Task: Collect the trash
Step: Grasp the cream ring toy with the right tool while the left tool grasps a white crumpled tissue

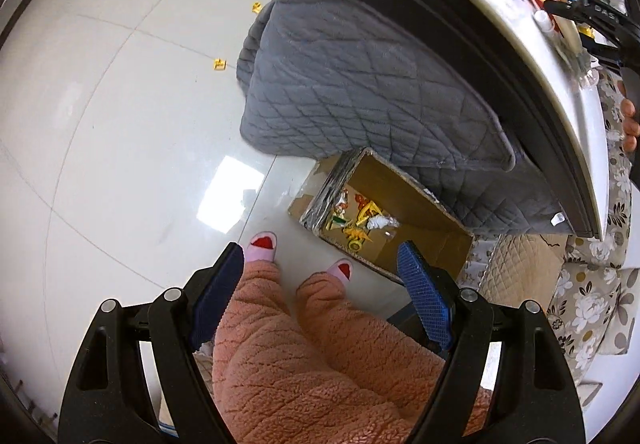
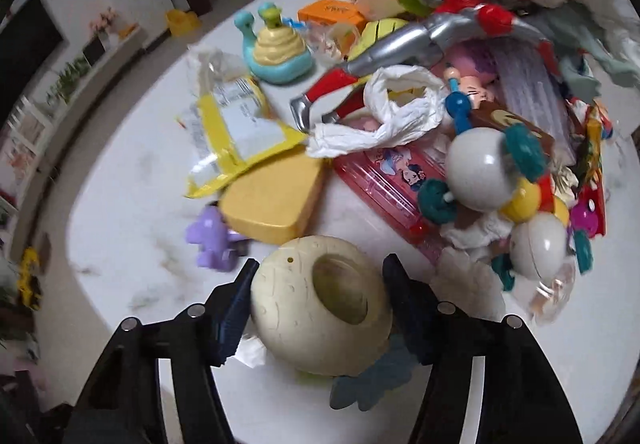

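On the cluttered table (image 2: 120,252), the right claw (image 2: 318,298) sits spread around a cream hollow ball (image 2: 304,308), pads at its sides (contact unclear). It looks light, rigid, slick; grip across the middle. The left claw (image 1: 322,274) gapes empty above the cardboard box (image 1: 400,204).

Black grippers (image 1: 320,264), blue ridged pads (image 1: 424,296)

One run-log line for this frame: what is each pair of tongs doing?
left tongs: open, empty, above cardboard box on floor | right tongs: around cream hollow ball on table | grip contact: unclear
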Demonstrator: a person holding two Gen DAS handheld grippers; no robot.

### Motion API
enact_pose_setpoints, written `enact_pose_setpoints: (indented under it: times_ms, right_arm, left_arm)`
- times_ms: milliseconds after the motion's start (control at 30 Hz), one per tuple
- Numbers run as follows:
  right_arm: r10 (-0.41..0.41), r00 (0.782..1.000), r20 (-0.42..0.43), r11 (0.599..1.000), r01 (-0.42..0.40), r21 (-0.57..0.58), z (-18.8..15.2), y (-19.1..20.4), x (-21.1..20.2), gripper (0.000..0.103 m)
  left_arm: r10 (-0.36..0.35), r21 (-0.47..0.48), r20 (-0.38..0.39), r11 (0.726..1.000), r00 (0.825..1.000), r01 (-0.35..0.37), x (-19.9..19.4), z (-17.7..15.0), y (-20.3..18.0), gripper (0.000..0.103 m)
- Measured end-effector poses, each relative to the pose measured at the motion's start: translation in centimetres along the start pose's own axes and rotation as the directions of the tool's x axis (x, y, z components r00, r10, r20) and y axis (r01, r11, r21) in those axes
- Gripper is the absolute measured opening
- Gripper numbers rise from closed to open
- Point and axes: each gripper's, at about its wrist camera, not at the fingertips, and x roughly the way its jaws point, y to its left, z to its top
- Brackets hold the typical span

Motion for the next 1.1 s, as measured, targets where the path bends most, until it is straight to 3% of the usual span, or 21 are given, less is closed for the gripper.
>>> enact_pose_setpoints:
  times_ms: [133, 200, 233, 367, 433, 633, 800, 933, 1000, 1067, 1100]
  right_arm:
    - [0.119, 0.988, 0.094, 0.987, -0.129, 0.1, -0.1, -1.5, -3.9, 0.062]
    - [0.225, 0.958, 0.176, 0.946, -0.258, 0.195, -0.1, -3.2, -6.6, 0.062]
    - [0.285, 0.93, 0.232, 0.905, -0.341, 0.254, -0.6, -4.6, -8.2, 0.062]
    - [0.319, 0.874, 0.366, 0.81, -0.452, 0.373, -3.5, -8.9, -12.9, 0.062]
    - [0.306, 0.86, 0.407, 0.794, -0.467, 0.39, -5.5, -10.5, -14.9, 0.062]
    - [0.197, 0.884, 0.423, 0.787, -0.4, 0.469, -12.0, -13.3, -18.2, 0.062]
    - [0.136, 0.903, 0.408, 0.778, -0.352, 0.521, -17.7, -13.9, -19.6, 0.062]
    - [0.121, 0.906, 0.405, 0.757, -0.349, 0.553, -20.5, -14.7, -19.5, 0.062]
    - [0.115, 0.908, 0.403, 0.741, -0.348, 0.574, -21.9, -15.1, -19.4, 0.062]
    - [0.116, 0.909, 0.4, 0.73, -0.351, 0.586, -22.5, -15.4, -19.1, 0.062]
    - [0.117, 0.909, 0.399, 0.726, -0.352, 0.59, -22.7, -15.5, -19.0, 0.062]
  left_arm:
    - [-0.018, 0.036, 0.025, 0.999, 1.0, 0.017, -1.0, 1.1, -1.3, 0.077]
    - [-0.029, 0.058, 0.039, 0.998, 0.999, 0.027, -1.6, 1.6, -2.2, 0.077]
    - [-0.038, 0.078, 0.049, 0.996, 0.998, 0.034, -1.9, 2.0, -3.0, 0.077]
    - [-0.07, 0.191, 0.075, 0.98, 0.995, 0.054, -2.9, 3.6, -7.0, 0.077]
    - [-0.095, 0.27, 0.082, 0.96, 0.992, 0.07, -3.1, 4.6, -10.1, 0.077]
    - [-0.183, 0.452, 0.118, 0.885, 0.976, 0.112, -2.7, 9.1, -21.5, 0.077]
    - [-0.105, 0.534, 0.142, 0.845, 0.984, 0.013, 0.7, 13.4, -31.0, 0.077]
    - [-0.015, 0.547, 0.165, 0.833, 0.986, -0.079, 3.2, 15.6, -34.7, 0.077]
    - [0.035, 0.559, 0.169, 0.82, 0.985, -0.125, 4.4, 16.1, -35.6, 0.07]
    - [0.061, 0.582, 0.204, 0.795, 0.977, -0.171, 4.8, 16.3, -36.1, 0.046]
    - [0.052, 0.6, 0.199, 0.783, 0.979, -0.164, 4.9, 16.2, -36.1, 0.044]
